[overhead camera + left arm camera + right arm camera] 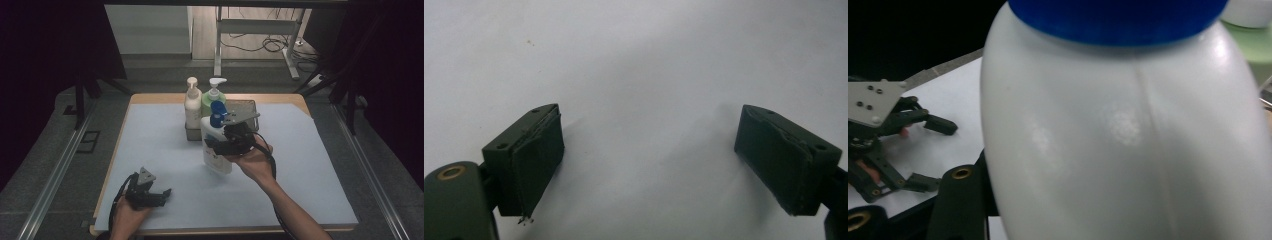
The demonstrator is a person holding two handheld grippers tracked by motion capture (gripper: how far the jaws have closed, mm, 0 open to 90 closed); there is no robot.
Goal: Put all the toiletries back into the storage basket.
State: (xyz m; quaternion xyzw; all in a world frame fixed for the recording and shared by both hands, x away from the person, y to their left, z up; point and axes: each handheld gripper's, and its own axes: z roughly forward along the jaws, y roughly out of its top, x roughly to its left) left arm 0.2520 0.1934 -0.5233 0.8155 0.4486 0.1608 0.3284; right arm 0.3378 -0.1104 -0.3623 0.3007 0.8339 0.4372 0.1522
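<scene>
- Nearest the camera, the left tongs (161, 193) sit low over the white sheet at the near left of the table (310, 200), spread wide with nothing between them. In the left gripper view it's just bare sheet past the two pads (536, 165).
- Right tongs (216, 145) are pinching the white bottle with the blue pump (216, 147) around its upper body. In the right gripper view the bottle's shoulder (1128, 140) takes up nearly everything, blue collar at the top.
- That bottle is mid-table, tilted, and looks to be lifted off the sheet, though I can't be sure the base is clear.
- Just beyond it is the wire basket (245, 107), with a cream pump bottle (192, 102) and a green pump bottle (212, 97) standing at its left end.
- My read: two bottles are already put away and this one is on the way, so the grab is done. What's left is carrying it over, setting it down upright in the free part of the basket and letting go.
</scene>
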